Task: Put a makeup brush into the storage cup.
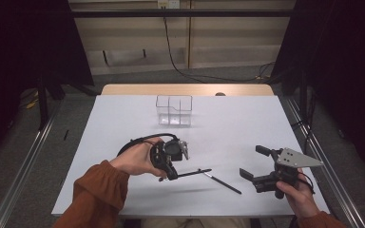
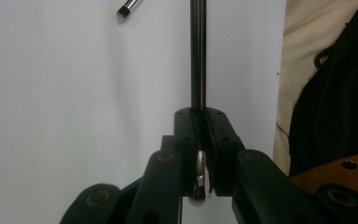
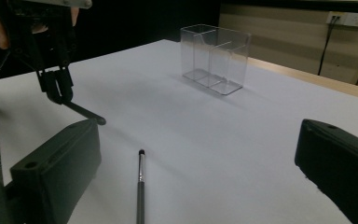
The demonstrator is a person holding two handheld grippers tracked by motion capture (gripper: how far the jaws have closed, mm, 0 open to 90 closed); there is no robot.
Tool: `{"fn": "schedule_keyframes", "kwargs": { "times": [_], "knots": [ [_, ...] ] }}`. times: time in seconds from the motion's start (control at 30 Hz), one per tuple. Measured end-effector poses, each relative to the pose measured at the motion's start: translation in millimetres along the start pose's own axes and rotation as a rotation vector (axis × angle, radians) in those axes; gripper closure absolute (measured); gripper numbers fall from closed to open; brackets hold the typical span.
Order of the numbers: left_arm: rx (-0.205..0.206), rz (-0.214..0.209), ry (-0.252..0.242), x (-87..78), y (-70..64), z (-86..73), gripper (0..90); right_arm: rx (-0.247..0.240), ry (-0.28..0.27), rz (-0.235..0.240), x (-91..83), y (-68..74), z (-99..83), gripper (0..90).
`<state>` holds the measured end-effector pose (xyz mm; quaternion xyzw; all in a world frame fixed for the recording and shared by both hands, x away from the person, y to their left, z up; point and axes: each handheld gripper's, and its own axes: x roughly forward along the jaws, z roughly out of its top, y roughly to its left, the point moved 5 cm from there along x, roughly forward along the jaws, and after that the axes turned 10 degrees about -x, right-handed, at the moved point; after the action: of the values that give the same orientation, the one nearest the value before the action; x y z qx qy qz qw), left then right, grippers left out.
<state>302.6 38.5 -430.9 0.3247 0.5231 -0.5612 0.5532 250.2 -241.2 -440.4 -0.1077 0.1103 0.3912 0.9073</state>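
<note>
With my left gripper [image 1: 173,174] clamped near one end of a thin brush [image 1: 193,172] and my right gripper [image 1: 255,164] hanging open, I judged the brush might pivot and slip.

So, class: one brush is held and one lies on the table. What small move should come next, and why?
Probably lower the open right tool onto the loose brush lying beside it. The left tool already clamps its brush, and the clear box stands empty.

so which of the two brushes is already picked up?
The brush clamped in the left gripper; the other brush lies loose on the table near the open right gripper.
</note>
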Motion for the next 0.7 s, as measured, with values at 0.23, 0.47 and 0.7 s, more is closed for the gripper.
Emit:
{"fn": "schedule_keyframes", "kwargs": {
  "times": [0.23, 0.47, 0.7],
  "knots": [
    [0.005, 0.005, 0.021, -1.1, 0.3, 2.7, 84.2, -0.028, 0.058, 0.128, 19.3, 5.1, 8.2, 0.0],
    [0.009, 0.011, 0.026, 0.1, -1.2, 5.8, 84.1, -0.051, 0.125, 0.230, 31.9, 6.2, 23.4, 1.6],
    [0.024, 0.021, 0.027, -0.3, -0.8, 7.4, 84.1, -0.110, 0.176, 0.322, 44.1, 18.7, 33.5, 3.1]
  ]
}}
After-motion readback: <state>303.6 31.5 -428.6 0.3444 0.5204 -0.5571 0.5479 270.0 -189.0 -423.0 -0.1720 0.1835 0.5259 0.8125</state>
